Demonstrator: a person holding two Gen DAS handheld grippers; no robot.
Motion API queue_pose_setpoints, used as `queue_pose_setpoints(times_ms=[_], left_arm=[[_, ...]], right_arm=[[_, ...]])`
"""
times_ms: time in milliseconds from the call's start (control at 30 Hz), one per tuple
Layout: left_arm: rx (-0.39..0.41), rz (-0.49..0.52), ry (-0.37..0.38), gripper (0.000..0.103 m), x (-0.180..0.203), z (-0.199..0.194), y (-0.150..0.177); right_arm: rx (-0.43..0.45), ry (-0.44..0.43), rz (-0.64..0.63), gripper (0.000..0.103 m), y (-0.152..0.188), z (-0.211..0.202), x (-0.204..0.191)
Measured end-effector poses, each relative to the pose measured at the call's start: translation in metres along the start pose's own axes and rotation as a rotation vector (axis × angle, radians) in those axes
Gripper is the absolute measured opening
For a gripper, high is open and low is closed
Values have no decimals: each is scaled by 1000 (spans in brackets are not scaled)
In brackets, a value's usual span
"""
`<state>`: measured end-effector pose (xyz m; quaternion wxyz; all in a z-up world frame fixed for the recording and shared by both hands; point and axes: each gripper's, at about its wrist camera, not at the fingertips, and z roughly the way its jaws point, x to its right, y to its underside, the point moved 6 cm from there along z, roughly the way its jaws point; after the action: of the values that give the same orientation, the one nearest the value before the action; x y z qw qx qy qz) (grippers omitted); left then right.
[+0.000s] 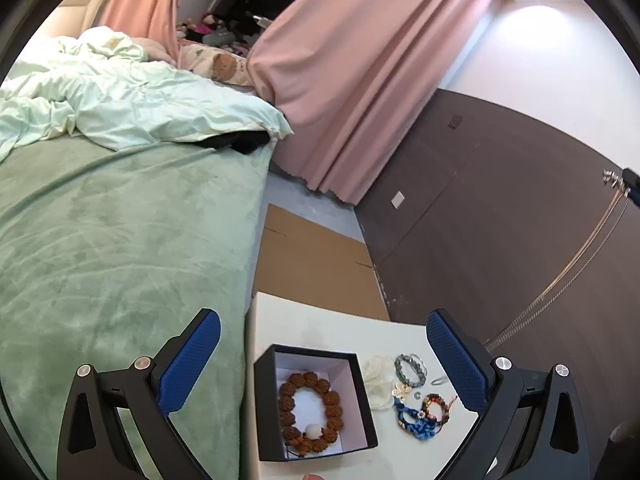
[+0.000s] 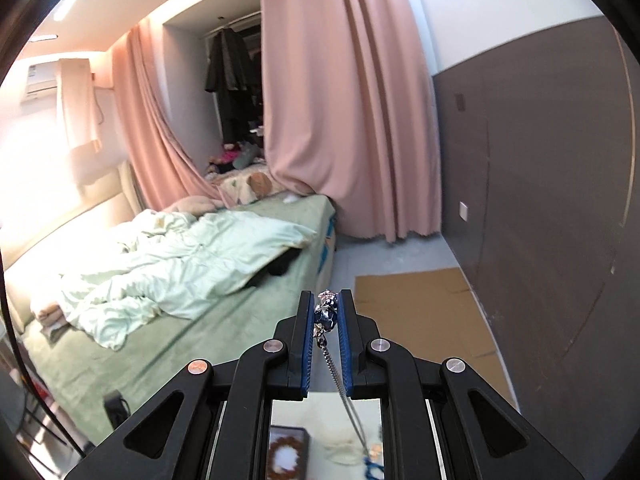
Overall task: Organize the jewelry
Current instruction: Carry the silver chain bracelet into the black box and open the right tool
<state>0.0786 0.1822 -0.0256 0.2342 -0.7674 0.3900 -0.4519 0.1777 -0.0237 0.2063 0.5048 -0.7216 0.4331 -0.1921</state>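
My left gripper (image 1: pixel 322 320) hangs wide open above a white table (image 1: pixel 320 320), with nothing between its blue pads. Below it sits a black box (image 1: pixel 265 400) holding a brown bead bracelet (image 1: pixel 288 400) with one white bead. To the right of the box lie a white pouch (image 1: pixel 378 380), a grey bracelet (image 1: pixel 410 368), a blue woven bracelet (image 1: pixel 412 420) and a coloured bead bracelet (image 1: pixel 436 404). My right gripper (image 2: pixel 327 294) is raised high and shut on the pendant (image 2: pixel 325 316) of a silver necklace. Its chain (image 2: pixel 340 380) (image 1: pixel 560 292) trails down toward the table.
A bed with a green blanket (image 1: pixel 120 260) and a pale duvet (image 1: pixel 120 100) borders the table on the left. Flat cardboard (image 1: pixel 312 264) lies on the floor beyond. Pink curtains (image 1: pixel 360 80) and a dark wall panel (image 1: pixel 500 200) stand behind. A fingertip (image 1: pixel 312 477) shows at the bottom edge.
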Motion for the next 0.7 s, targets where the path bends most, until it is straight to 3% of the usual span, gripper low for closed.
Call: queue_pose_setpoints(times_ms=[267,400,700], left_arm=[[9,-118,-9,103,-30,-5,-10],[34,-142,-48,103,-42,-11,-17],[43,-170,-42,103,-55,-17,-25]], right_arm=[[-23,-79,-34,13,-7,28,-53],[-64,-127,-38,13,7,52,-77],[-160,-200,-62,13,48,91,-117]])
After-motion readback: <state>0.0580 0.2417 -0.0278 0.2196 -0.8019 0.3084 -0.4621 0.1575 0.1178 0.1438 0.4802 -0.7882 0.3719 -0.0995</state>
